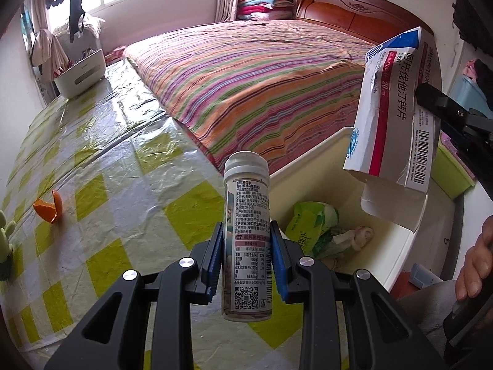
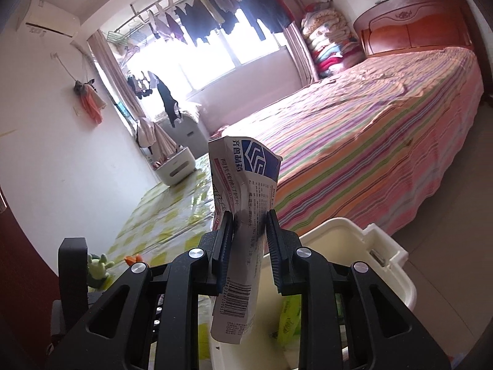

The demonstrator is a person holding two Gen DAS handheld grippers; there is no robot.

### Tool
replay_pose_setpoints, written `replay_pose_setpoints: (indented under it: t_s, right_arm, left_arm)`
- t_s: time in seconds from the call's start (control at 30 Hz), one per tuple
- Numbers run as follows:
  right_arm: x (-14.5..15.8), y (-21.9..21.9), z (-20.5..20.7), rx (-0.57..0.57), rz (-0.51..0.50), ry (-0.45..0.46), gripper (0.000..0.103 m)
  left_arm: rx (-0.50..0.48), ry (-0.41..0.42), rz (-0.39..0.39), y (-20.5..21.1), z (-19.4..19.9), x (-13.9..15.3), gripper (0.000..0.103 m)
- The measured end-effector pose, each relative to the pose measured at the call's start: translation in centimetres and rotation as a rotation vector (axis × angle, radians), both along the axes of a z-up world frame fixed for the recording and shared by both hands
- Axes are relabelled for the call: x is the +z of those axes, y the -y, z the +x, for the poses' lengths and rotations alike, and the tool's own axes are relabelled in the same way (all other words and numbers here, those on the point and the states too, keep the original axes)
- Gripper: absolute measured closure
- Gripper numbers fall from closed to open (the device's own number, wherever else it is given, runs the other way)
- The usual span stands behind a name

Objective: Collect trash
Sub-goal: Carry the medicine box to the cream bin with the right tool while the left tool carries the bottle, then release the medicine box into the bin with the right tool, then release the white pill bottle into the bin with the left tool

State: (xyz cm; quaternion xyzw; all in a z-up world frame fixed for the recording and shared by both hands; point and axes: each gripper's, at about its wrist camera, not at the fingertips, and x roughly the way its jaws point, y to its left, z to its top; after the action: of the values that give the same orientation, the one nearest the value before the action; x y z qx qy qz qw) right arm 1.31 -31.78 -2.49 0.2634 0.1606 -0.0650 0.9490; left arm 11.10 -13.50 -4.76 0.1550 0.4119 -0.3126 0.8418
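Observation:
My left gripper (image 1: 246, 259) is shut on a white labelled tablet bottle (image 1: 246, 231) and holds it upright above the table edge, just left of a cream trash bin (image 1: 314, 166). My right gripper (image 2: 249, 243) is shut on a squashed white, blue and red medicine box (image 2: 243, 215). That box also shows in the left wrist view (image 1: 397, 108), held in the air above the bin. The bin (image 2: 397, 274) lies below the right gripper. It holds a green bag (image 1: 311, 225) and crumpled tissue (image 1: 357, 234).
The table wears a yellow-checked plastic cloth (image 1: 107, 169). An orange peel (image 1: 49, 208) and a green cactus toy (image 1: 6, 240) sit at its left. A white box (image 1: 80, 74) stands at its far end. A striped bed (image 1: 262, 77) lies beyond the table.

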Motion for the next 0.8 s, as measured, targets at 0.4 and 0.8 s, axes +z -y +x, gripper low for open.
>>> replay_pose_setpoints:
  t_s: [0.4, 0.8]
  right_arm:
    - [-1.3, 2.0, -1.2, -0.107, 0.088, 0.003, 0.041]
    - [-0.6, 3.2, -2.9, -0.206, 0.137, 0.045, 0.026]
  left_arm:
    - [-0.014, -0.011, -0.002, 0.7, -0.6, -0.2, 0.075]
    - [-0.063, -0.042, -0.041, 2.8, -1.3, 0.1, 0.075]
